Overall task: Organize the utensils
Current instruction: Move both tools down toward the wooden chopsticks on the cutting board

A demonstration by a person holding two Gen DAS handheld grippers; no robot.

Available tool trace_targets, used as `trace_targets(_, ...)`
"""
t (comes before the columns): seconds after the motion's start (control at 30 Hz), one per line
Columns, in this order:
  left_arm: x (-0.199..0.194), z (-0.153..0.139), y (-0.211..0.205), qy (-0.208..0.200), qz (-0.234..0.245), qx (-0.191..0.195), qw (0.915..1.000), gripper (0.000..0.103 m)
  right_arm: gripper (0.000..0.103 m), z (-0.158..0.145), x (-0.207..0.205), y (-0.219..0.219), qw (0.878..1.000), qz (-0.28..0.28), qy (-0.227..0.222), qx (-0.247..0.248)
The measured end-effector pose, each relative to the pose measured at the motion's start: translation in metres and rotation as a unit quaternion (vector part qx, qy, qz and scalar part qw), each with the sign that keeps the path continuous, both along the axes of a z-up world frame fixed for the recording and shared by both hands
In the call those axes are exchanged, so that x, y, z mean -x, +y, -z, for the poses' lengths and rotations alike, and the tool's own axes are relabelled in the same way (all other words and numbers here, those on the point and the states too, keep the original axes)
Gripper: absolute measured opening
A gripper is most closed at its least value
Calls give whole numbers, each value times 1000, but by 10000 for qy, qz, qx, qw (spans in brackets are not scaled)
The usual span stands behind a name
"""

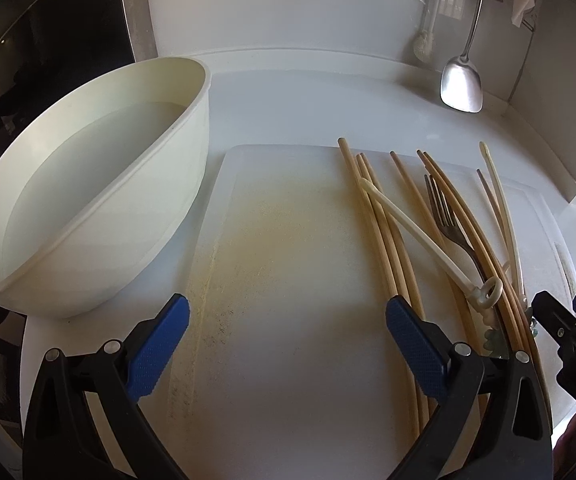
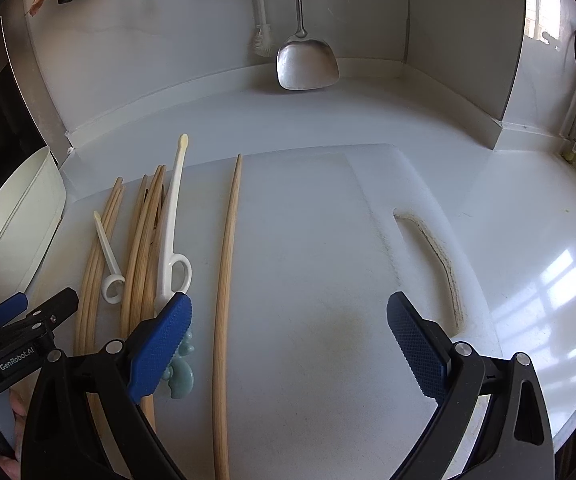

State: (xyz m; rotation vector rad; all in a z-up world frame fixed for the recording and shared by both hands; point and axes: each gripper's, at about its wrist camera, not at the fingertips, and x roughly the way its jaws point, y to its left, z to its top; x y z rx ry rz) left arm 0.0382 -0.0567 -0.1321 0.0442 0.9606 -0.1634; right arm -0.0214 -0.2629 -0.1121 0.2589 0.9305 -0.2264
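Several wooden chopsticks (image 1: pixel 376 224) lie on a white cutting board (image 1: pixel 288 240), mixed with a metal fork (image 1: pixel 446 216) and two white training chopsticks (image 1: pixel 420 240) with ring handles. My left gripper (image 1: pixel 288 336) hovers open over the bare board, left of the pile. In the right wrist view the chopstick pile (image 2: pixel 140 248) sits at the left, with a white ring-handled chopstick (image 2: pixel 170 240) on it, and one single chopstick (image 2: pixel 226 280) lies apart. My right gripper (image 2: pixel 290 340) is open above the board (image 2: pixel 328 240), empty.
A large white bowl (image 1: pixel 88 208) leans on the counter left of the board. A metal spatula (image 1: pixel 462 80) and a white brush (image 1: pixel 424 46) hang at the back wall. The board has a handle slot (image 2: pixel 432 256) at its right. Counter (image 2: pixel 528 240) extends right.
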Motion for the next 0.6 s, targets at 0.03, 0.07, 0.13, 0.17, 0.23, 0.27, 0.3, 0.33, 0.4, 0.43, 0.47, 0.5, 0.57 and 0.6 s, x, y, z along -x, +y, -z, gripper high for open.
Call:
trace_targets(0.03, 0, -2, 1, -21, 2, 83, 10000, 97, 94, 0, 0, 0, 10000, 6, -9, -1)
trace_targets(0.07, 0, -2, 1, -35, 5, 105, 9999, 97, 94, 0, -1, 0, 10000, 9, -18, 6)
trace_targets(0.13, -2, -1, -2, -2, 35, 26, 10000, 97, 94, 1, -1, 0, 10000, 26, -6, 35)
trace_targets(0.17, -2, 0, -3, 4, 57, 19, 10000, 97, 94, 1, -1, -1, 10000, 32, 0, 42)
trace_targets(0.23, -2, 1, -4, 4, 81, 19, 10000, 97, 94, 2, -1, -1, 10000, 50, 7, 54)
trace_targets(0.27, -2, 1, -4, -9, 82, 23, 10000, 97, 94, 2, -1, -1, 10000, 55, 11, 51)
trace_targets(0.3, -2, 1, -5, -10, 95, 26, 10000, 97, 94, 2, -1, -2, 10000, 60, 13, 47)
trace_targets(0.33, -2, 2, -5, -7, 112, 40, 9999, 97, 94, 2, -1, -2, 10000, 66, 15, 43)
trace_targets(0.4, -3, 3, -5, 0, 128, 59, 9999, 98, 94, 3, -1, -2, 10000, 68, 25, 54)
trace_targets(0.43, -3, 3, -5, -11, 130, 50, 9999, 98, 94, 3, -1, -2, 9999, 72, 20, 72)
trace_targets(0.47, -3, 3, -6, -18, 143, 47, 9999, 98, 94, 3, -1, -2, 9999, 75, 20, 90)
trace_targets(0.5, -3, 3, -5, -27, 146, 39, 9999, 98, 94, 3, -1, -1, 9999, 75, 20, 96)
trace_targets(0.57, -1, 2, -3, -99, 116, 0, 9999, 98, 94, 3, -1, -2, 9999, 91, 18, 84)
trace_targets(0.6, 0, 2, -1, -143, 92, -31, 9999, 98, 94, 3, -1, -1, 9999, 89, 15, 74)
